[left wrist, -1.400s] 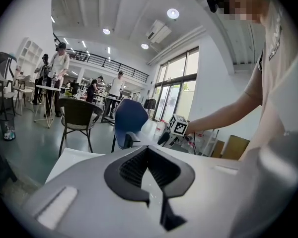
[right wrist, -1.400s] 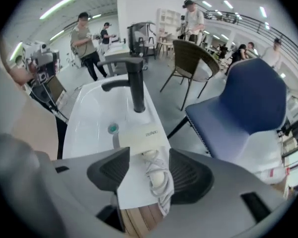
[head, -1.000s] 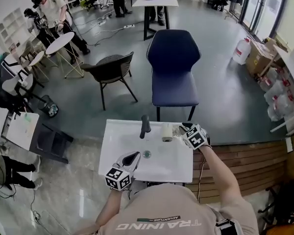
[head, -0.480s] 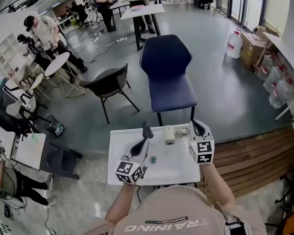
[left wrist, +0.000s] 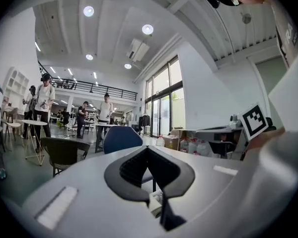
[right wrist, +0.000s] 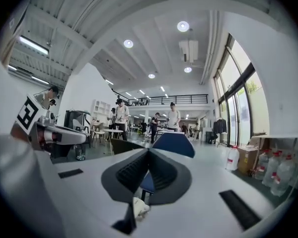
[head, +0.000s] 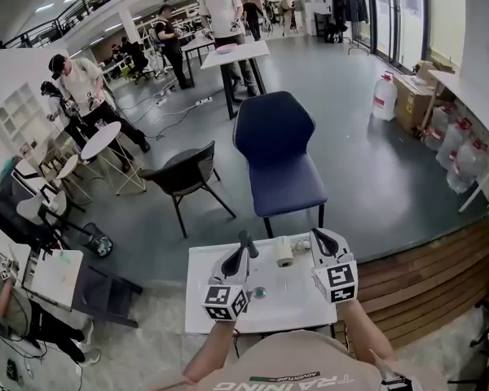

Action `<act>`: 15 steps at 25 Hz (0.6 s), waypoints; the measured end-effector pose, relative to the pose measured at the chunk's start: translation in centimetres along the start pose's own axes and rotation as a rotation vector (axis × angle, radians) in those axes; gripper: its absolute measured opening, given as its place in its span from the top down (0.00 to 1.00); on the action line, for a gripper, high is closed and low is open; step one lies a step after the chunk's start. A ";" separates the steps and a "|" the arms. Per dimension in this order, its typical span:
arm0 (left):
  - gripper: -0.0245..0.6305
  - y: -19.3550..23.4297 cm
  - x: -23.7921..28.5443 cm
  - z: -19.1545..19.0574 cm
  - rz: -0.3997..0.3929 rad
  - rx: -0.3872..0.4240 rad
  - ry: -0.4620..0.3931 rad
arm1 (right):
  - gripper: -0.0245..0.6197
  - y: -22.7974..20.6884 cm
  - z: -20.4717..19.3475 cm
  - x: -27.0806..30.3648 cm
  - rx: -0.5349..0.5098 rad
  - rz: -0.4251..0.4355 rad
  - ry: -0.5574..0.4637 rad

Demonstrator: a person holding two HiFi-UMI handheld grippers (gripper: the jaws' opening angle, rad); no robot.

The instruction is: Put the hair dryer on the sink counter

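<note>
Head view: pale hair dryer (head: 284, 252), apparently, lying far right on sink bench (head: 205, 304), beside dark faucet (head: 247, 244). Left hand-held gripper (head: 235, 260), right hand-held gripper (head: 322, 239): jaws together, empty. Placement judged complete.

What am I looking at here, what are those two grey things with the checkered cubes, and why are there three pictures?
There is no robot: a person holds a two-jaw gripper in each hand, and the marker cubes are part of the grippers. The wide picture comes from a camera on the person's head, looking down. The other two come from cameras riding on the left gripper and the right gripper, looking along their jaws. Both are shut and hold nothing. Below them is a white sink counter with a dark faucet, a drain and a white cylinder-shaped thing, likely the hair dryer. A blue chair stands behind.
</note>
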State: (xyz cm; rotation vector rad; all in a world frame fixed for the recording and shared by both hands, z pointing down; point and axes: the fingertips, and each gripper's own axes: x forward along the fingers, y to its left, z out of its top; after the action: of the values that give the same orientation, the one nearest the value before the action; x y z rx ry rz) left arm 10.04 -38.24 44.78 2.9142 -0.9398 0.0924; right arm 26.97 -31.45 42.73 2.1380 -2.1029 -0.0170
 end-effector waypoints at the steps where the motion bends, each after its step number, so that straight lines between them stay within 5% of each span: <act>1: 0.95 0.0 0.1 0.1 -0.005 0.010 0.002 | 0.95 0.1 0.3 -0.2 0.004 0.005 -0.008; 15: 0.95 -0.3 -0.3 0.4 -0.009 0.050 0.000 | 0.95 0.6 -0.2 -1.5 0.009 -0.021 -0.022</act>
State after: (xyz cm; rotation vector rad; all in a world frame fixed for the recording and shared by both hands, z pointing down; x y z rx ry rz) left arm 9.94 -37.85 44.36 2.9635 -0.9374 0.1174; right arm 26.37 -29.92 42.89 2.1751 -2.0964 -0.0335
